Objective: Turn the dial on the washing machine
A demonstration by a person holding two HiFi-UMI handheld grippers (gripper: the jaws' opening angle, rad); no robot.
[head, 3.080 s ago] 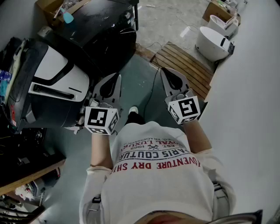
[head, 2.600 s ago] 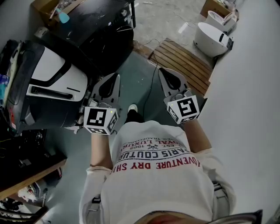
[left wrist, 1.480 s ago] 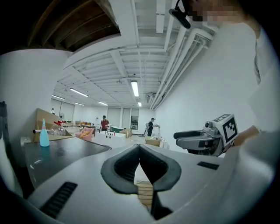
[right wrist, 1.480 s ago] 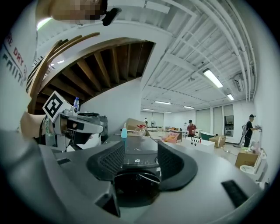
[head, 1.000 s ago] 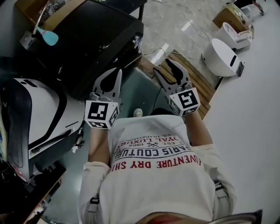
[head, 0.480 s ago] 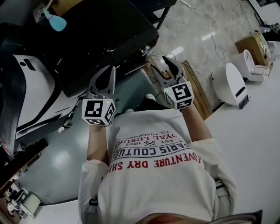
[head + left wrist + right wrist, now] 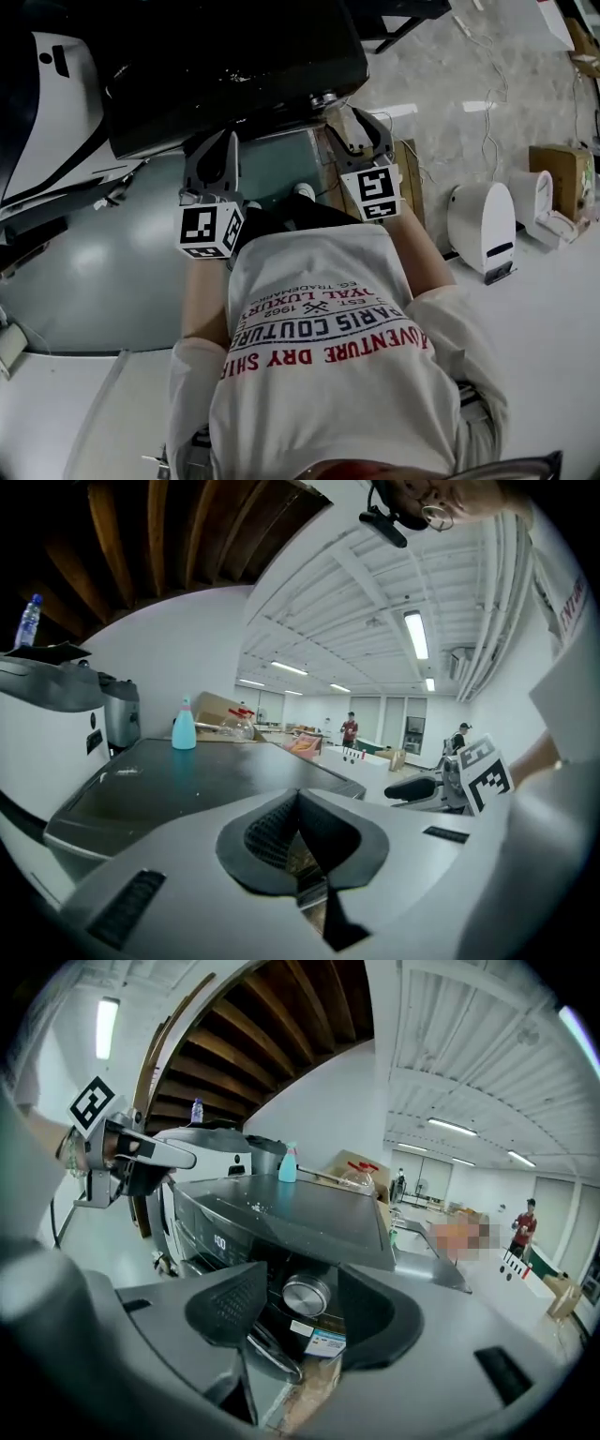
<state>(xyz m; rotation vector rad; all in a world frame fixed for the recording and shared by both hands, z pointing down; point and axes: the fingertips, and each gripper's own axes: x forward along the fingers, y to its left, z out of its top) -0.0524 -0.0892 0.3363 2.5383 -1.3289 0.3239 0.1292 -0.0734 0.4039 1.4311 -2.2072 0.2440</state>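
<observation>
Head view: the person stands at the near edge of the black washing machine [image 7: 234, 56], both tools pointing at its front. The left gripper [image 7: 217, 150] is on the left and the right gripper [image 7: 364, 127] on the right, beside the machine's near right corner. The dial [image 7: 307, 1295] is hard to pick out from above, tucked under the overhanging top. That makes steering by this view alone risky.

Left gripper view: its jaws are drawn together at the tips with nothing between them. The machine's dark top stretches away ahead, and a blue bottle [image 7: 184, 726] stands at its far end. This tool has no part in the turn. The risk is that it knocks the front edge of the machine, which it sits close to.

Right gripper view: the jaws stand wide and hold nothing. The round silver dial shows in the gap between them, clearly farther off and untouched, on the dark panel to the right of the lit display [image 7: 217, 1241]. If the jaws close before the pads pass the dial's rim, they probably pinch only its edge. The smooth metal would then likely slip out when twisted. The tool also comes in at a downward slant, so one pad could catch the overhanging top or seat crookedly. Then the wrist would roll without the dial following.
</observation>
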